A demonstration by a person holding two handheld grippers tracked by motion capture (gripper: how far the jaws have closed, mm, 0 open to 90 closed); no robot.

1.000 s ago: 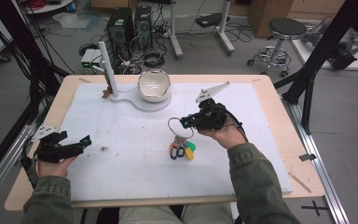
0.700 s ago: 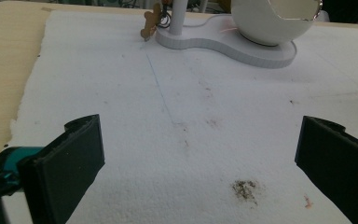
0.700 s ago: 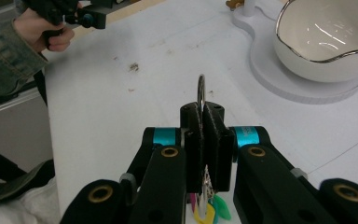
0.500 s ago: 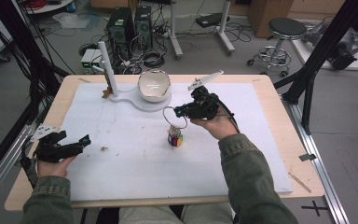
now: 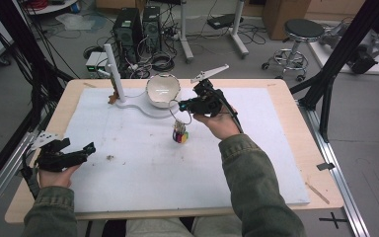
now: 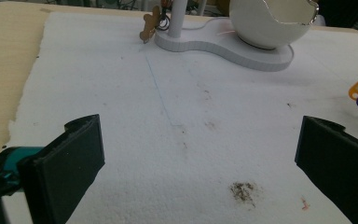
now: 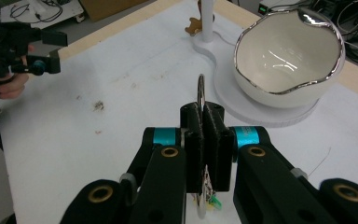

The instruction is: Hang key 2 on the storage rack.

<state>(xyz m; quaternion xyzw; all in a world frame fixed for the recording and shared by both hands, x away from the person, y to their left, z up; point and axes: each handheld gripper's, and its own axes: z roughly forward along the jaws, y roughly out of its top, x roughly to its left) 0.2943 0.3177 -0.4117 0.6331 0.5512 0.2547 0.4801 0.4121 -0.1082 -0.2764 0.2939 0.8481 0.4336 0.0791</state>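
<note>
The right gripper (image 5: 181,104), clamped on the key ring (image 7: 201,88), has lifted the coloured key tags (image 5: 180,137) toward the bowl (image 5: 162,89) at upper centre. The left gripper (image 5: 90,147) rests wide open, lower left.

Even, bright overhead light, soft shadows.
I see glare on the bowl (image 7: 289,56) rim and pale white mat (image 5: 143,163); my left gripper view blurs its near jaws, and the high view is soft, slightly grainy.
</note>
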